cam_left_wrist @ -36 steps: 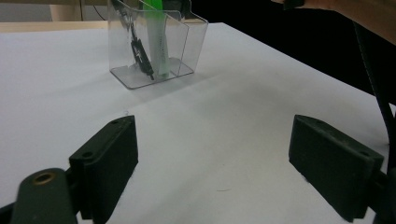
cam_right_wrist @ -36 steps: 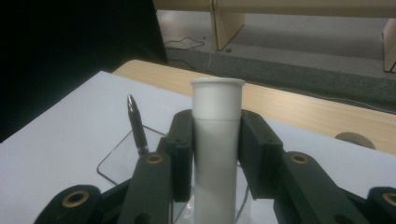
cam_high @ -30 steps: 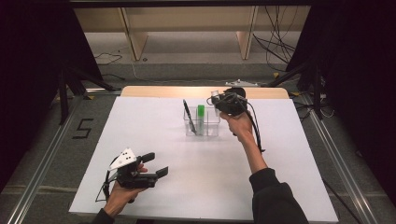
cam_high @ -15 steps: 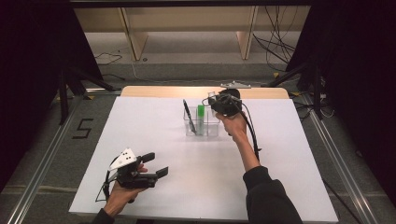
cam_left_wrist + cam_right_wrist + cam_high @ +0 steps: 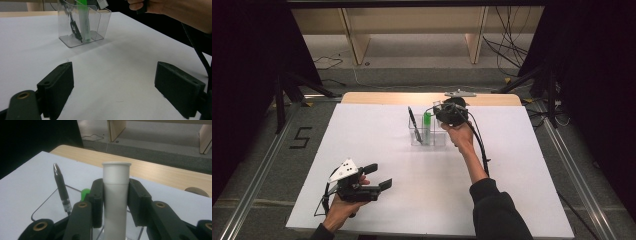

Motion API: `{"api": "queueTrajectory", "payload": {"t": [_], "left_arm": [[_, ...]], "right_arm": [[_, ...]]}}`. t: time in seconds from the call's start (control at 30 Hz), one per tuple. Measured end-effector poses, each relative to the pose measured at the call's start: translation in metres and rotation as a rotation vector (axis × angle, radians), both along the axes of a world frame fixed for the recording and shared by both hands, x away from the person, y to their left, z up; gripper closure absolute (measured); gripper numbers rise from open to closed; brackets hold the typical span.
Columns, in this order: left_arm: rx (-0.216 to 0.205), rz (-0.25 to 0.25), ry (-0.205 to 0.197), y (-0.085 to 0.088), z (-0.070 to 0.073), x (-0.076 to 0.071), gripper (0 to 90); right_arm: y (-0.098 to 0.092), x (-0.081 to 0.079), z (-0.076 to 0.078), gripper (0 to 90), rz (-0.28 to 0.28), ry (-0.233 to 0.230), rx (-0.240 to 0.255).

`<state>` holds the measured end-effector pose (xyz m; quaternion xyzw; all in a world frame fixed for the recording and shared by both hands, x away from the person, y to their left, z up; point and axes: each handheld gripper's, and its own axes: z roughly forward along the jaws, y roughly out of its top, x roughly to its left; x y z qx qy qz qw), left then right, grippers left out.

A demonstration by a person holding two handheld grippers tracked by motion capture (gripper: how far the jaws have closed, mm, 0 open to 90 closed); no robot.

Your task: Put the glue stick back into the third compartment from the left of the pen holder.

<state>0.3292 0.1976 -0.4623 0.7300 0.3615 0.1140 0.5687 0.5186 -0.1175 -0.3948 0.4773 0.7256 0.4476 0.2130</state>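
A clear plastic holder (image 5: 433, 138) stands at the middle back of the white table. In it lean a black pen (image 5: 413, 120) and a green marker (image 5: 427, 120). My right gripper (image 5: 443, 111) hovers at the holder's right top edge, shut on a white cylindrical marker (image 5: 116, 192) that stands upright between its pads. In that gripper's view the black pen (image 5: 61, 187) and the green marker (image 5: 85, 192) sit just beyond the jaws. My left gripper (image 5: 379, 176) rests open at the table's front left with nothing in it. The holder (image 5: 101, 21) lies far ahead of that left gripper (image 5: 113, 87).
The white table sheet (image 5: 362, 135) ends in a wooden strip (image 5: 387, 98) at the back. Cables trail from the right gripper down along the person's forearm (image 5: 472, 160). Wooden shelf legs and loose cables stand on the floor behind the table.
The right hand with the white marker has shifted slightly left, closer over the holder. The left hand has stayed in place.
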Motion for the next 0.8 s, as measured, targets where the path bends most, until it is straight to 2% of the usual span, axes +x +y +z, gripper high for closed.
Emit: {"api": "queueTrajectory", "payload": {"t": [0.4,0.53,0.67,0.8], "left_arm": [[-0.001,-0.001,0.001,0.000,0.000,0.000,15.2],[-0.003,-0.002,0.001,0.000,0.000,0.000,15.2],[-0.002,-0.001,0.001,0.000,0.000,0.000,15.2],[-0.003,-0.001,0.003,-0.001,0.000,0.000,15.2]], "right_arm": [[0.000,0.001,-0.009,66.5,-0.017,0.025,-0.013],[-0.005,0.001,-0.006,52.3,-0.022,0.040,0.045],[-0.010,-0.003,0.005,48.8,-0.016,0.004,0.050],[-0.016,-0.008,0.011,47.3,-0.015,-0.001,0.056]]}}
